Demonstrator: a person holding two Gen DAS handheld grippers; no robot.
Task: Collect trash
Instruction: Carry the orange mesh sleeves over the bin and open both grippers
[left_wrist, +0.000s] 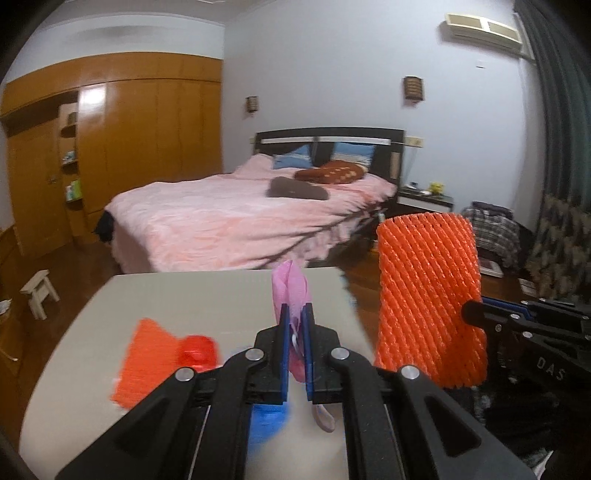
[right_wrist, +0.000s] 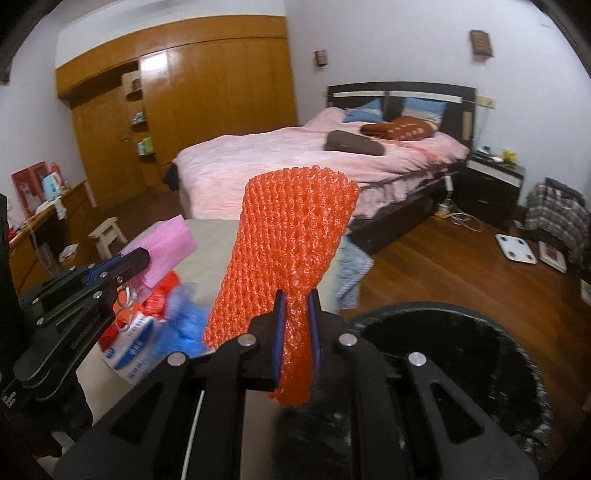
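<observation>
Home bedroom, bed (right_wrist: 317, 155), wooden wardrobe (right_wrist: 207, 96)

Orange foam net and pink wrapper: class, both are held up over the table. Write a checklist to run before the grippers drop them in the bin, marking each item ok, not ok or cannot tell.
1. Right gripper shut on the orange foam net: ok.
2. Left gripper shut on the pink wrapper: ok.
3. Both pieces lifted clear of the table: ok.
4. Black bin within view below the right gripper: ok.
5. Bin has room inside: cannot tell, its inside is dark.
6. Table cleared of trash: not ok, the orange scrap, blue plastic and white packet remain.
</observation>
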